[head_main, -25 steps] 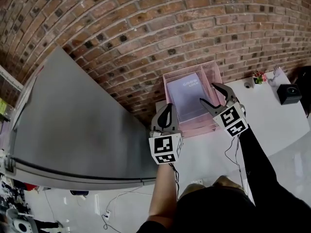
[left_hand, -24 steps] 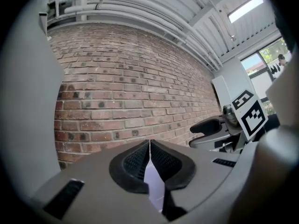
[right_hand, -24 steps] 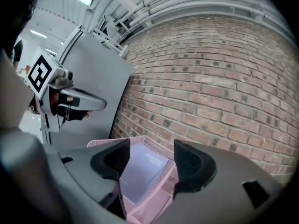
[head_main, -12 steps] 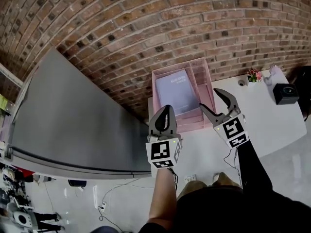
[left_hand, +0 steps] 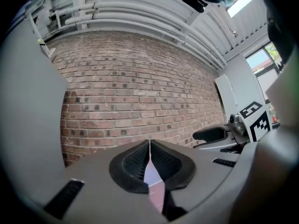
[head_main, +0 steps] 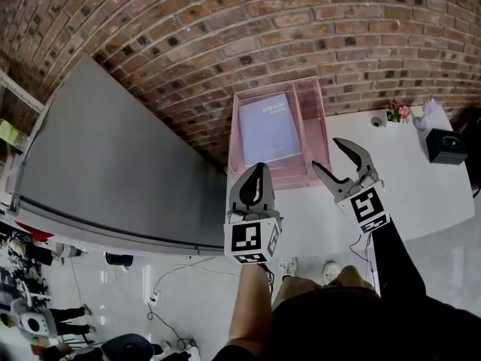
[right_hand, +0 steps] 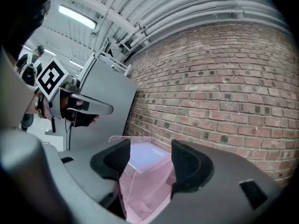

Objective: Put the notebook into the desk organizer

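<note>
Notebook [head_main: 269, 130] lay flat, cover up, in the wider compartment of the pink desk organizer [head_main: 313, 126], on the side toward the grey cabinet [head_main: 113, 171]. The narrower compartment beside it looked empty. The organizer sat at the back of the white counter [head_main: 421, 194], against the brick wall [head_main: 188, 36].

Left gripper [head_main: 259, 167]: jaws pressed together, nothing between them, held apart from the organizer on the person's side of it. Right gripper [head_main: 328, 155]: jaws spread and empty. Its own view looked across the gap at the organizer's front corner, near it but not touching.

My read: the insert step was done. The notebook was inside the walls, neither gripper had contact, and nothing else on the counter belonged to the task. The flower pot [head_main: 397, 113] and the black box [head_main: 443, 145] sat well off to the right.

Next move, as I judged it: little was left.
- Confirm the notebook was seated square and not riding up on the rim; I couldn't tell that for sure from these angles.
- If it needed a nudge, the right gripper was the better placed, already spread and lined up on the organizer.
- Otherwise keep both grippers clear so the thin plastic walls didn't get clipped.
</note>
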The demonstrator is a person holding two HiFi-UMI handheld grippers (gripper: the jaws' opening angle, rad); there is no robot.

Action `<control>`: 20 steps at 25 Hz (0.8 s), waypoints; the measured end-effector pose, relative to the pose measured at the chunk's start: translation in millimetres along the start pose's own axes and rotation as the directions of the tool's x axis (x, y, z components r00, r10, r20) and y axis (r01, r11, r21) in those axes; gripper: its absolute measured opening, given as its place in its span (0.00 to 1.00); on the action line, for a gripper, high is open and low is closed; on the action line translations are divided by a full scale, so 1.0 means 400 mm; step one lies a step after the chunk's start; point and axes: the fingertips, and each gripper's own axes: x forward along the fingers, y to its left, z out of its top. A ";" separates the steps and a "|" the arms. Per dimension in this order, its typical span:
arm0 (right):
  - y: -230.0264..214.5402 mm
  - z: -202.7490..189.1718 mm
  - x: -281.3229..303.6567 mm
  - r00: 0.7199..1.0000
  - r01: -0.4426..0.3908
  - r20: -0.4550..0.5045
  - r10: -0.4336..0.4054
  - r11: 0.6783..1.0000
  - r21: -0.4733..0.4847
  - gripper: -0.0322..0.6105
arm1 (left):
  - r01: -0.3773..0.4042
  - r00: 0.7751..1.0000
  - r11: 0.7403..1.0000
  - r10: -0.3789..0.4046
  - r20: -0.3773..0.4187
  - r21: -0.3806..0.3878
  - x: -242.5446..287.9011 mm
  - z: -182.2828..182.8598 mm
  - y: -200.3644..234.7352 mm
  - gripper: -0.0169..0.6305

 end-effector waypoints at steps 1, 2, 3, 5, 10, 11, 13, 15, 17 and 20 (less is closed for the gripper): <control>0.001 -0.002 -0.007 1.000 -0.014 0.002 0.014 1.000 0.005 0.49 | -0.009 1.000 1.000 0.009 0.001 0.002 -0.006 0.002 -0.007 0.06; 0.001 -0.004 -0.016 1.000 -0.025 0.006 0.024 1.000 0.011 0.49 | -0.017 1.000 1.000 0.017 -0.001 0.006 -0.012 0.002 -0.014 0.06; 0.000 -0.006 -0.027 0.999 -0.031 0.011 0.031 0.999 0.018 0.49 | -0.024 1.000 1.000 0.024 -0.005 0.010 -0.020 0.001 -0.022 0.06; -0.002 -0.006 -0.049 0.999 -0.039 0.026 0.038 0.999 0.032 0.49 | -0.042 0.999 0.999 0.042 -0.009 0.017 -0.035 -0.003 -0.036 0.06; -0.005 0.006 -0.084 0.998 -0.049 0.052 0.047 0.998 0.042 0.49 | -0.078 0.997 0.996 0.078 -0.004 0.032 -0.063 0.005 -0.051 0.06; -0.003 0.010 -0.087 0.997 -0.056 0.056 0.053 0.998 0.041 0.49 | -0.081 0.997 0.996 0.081 -0.001 0.036 -0.066 0.009 -0.054 0.06; -0.001 0.015 -0.092 0.996 -0.066 0.065 0.063 0.997 0.039 0.49 | -0.085 0.996 0.995 0.085 0.004 0.045 -0.070 0.014 -0.061 0.06; 0.000 0.015 -0.099 0.995 -0.070 0.073 0.067 0.996 0.046 0.49 | -0.088 0.996 0.995 0.088 0.002 0.045 -0.074 0.013 -0.068 0.06; -0.003 0.012 -0.101 0.995 -0.075 0.070 0.070 0.996 0.057 0.49 | -0.088 0.996 0.995 0.088 0.001 0.047 -0.077 0.013 -0.074 0.06; -0.011 0.013 -0.101 0.995 -0.080 0.072 0.074 0.994 0.075 0.49 | -0.096 0.995 0.994 0.095 0.003 0.051 -0.084 0.014 -0.073 0.06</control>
